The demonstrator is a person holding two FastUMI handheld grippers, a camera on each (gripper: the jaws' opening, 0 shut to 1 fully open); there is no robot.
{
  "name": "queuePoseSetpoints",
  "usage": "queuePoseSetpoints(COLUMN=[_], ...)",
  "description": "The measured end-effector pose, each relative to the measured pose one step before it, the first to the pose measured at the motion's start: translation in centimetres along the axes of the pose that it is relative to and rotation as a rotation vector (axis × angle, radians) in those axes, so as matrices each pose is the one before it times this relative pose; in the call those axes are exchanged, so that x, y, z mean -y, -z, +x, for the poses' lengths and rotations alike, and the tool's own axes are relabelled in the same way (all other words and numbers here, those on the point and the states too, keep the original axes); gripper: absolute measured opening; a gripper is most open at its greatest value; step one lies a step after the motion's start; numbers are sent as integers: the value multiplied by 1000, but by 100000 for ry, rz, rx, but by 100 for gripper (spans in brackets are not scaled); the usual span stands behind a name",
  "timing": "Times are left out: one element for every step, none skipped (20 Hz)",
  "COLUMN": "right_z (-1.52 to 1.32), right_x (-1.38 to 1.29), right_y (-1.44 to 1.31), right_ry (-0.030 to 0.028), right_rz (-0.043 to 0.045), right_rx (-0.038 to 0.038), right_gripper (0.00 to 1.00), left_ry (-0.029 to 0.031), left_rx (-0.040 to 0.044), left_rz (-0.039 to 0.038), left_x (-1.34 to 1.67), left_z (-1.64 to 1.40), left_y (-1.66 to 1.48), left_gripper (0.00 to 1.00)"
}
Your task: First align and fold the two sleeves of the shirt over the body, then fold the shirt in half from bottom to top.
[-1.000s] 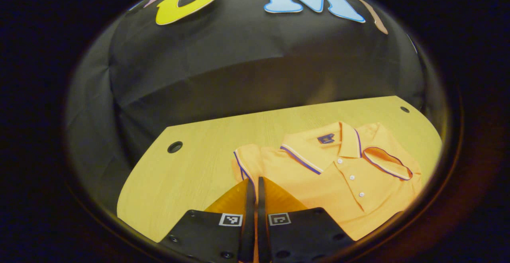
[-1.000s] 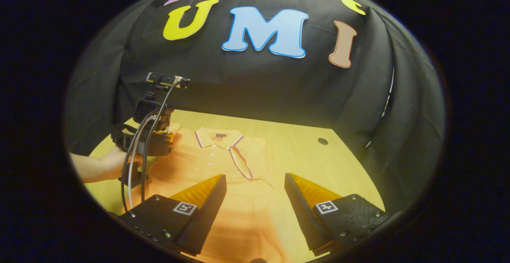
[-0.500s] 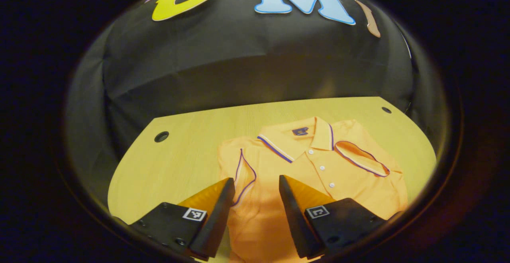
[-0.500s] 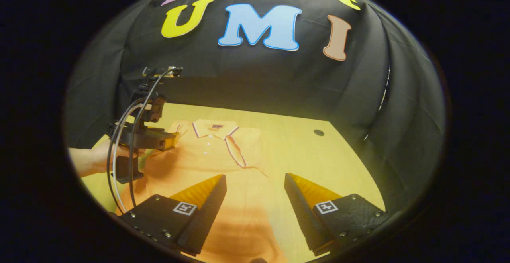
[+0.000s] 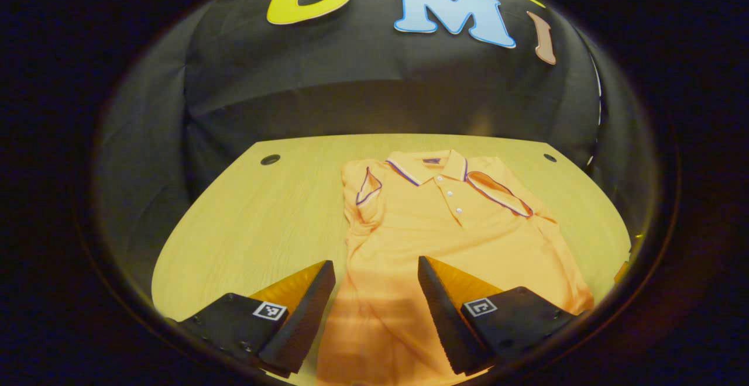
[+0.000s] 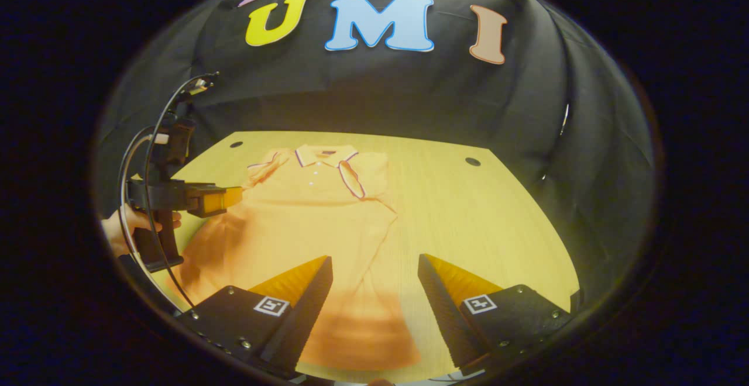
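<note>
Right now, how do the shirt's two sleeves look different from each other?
The left sleeve is folded in short and a bit bunched near the collar; the right sleeve lies long and flat, slanting across the chest. The left sleeve's trim makes a small loop, the right sleeve's a long stripe. Both are orange and folded over the shirt.

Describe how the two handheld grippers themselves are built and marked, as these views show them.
The left gripper and the right gripper each have two wedge-shaped fingers tapering forward from dark, bolted blocks that each carry a small square black-and-white marker. In the right gripper view, the left gripper appears farther off as a dark pistol-grip frame with looping cables, held by a hand.
</note>
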State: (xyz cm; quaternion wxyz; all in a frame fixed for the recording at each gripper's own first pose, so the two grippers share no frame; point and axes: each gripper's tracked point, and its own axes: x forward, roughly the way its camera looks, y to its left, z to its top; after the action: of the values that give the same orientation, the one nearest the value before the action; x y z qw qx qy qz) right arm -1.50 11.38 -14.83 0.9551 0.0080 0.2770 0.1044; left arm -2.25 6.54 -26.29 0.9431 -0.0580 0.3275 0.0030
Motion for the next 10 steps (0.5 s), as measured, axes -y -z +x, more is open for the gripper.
queuePoseSetpoints(right_z=[-265, -126, -196, 89, -135, -543, -454, -15, 98, 51], right_x=[83, 54, 28, -68, 35, 22, -45, -186, -121, -32], right_y=[443, 509, 486, 373, 371, 795, 562, 310, 243, 445], right_ry=[-185, -187, -211, -60, 153, 117, 115, -292, -7, 275], right_rz=[-91, -39, 61, 190, 416, 541, 896, 1107, 888, 720], right_rx=[-952, -1076, -1289, -1309, -1455, -1301, -1506, -1112, -1248, -1470], right_gripper=[92, 93, 93, 92, 93, 92, 92, 92, 93, 93], left_ry=[-492, -296, -119, 101, 276, -149, 102, -127, 644, 301], left_rx=[-355, -446, -353, -460, -934, -956, -638, -296, -395, -1001], left_rz=[33, 99, -98, -499, -674, -642, -440, -282, -229, 92], left_x=[-244, -175, -218, -281, -324, -458, -318, -427, -319, -173], left_z=[-1261, -1230, -1115, -1145, -1097, -974, -852, -767, -898, -654], left_y=[1027, 1078, 912, 984, 987, 1161, 933, 835, 845, 1070], left_gripper=[95, 94, 94, 94, 95, 95, 95, 95, 94, 94])
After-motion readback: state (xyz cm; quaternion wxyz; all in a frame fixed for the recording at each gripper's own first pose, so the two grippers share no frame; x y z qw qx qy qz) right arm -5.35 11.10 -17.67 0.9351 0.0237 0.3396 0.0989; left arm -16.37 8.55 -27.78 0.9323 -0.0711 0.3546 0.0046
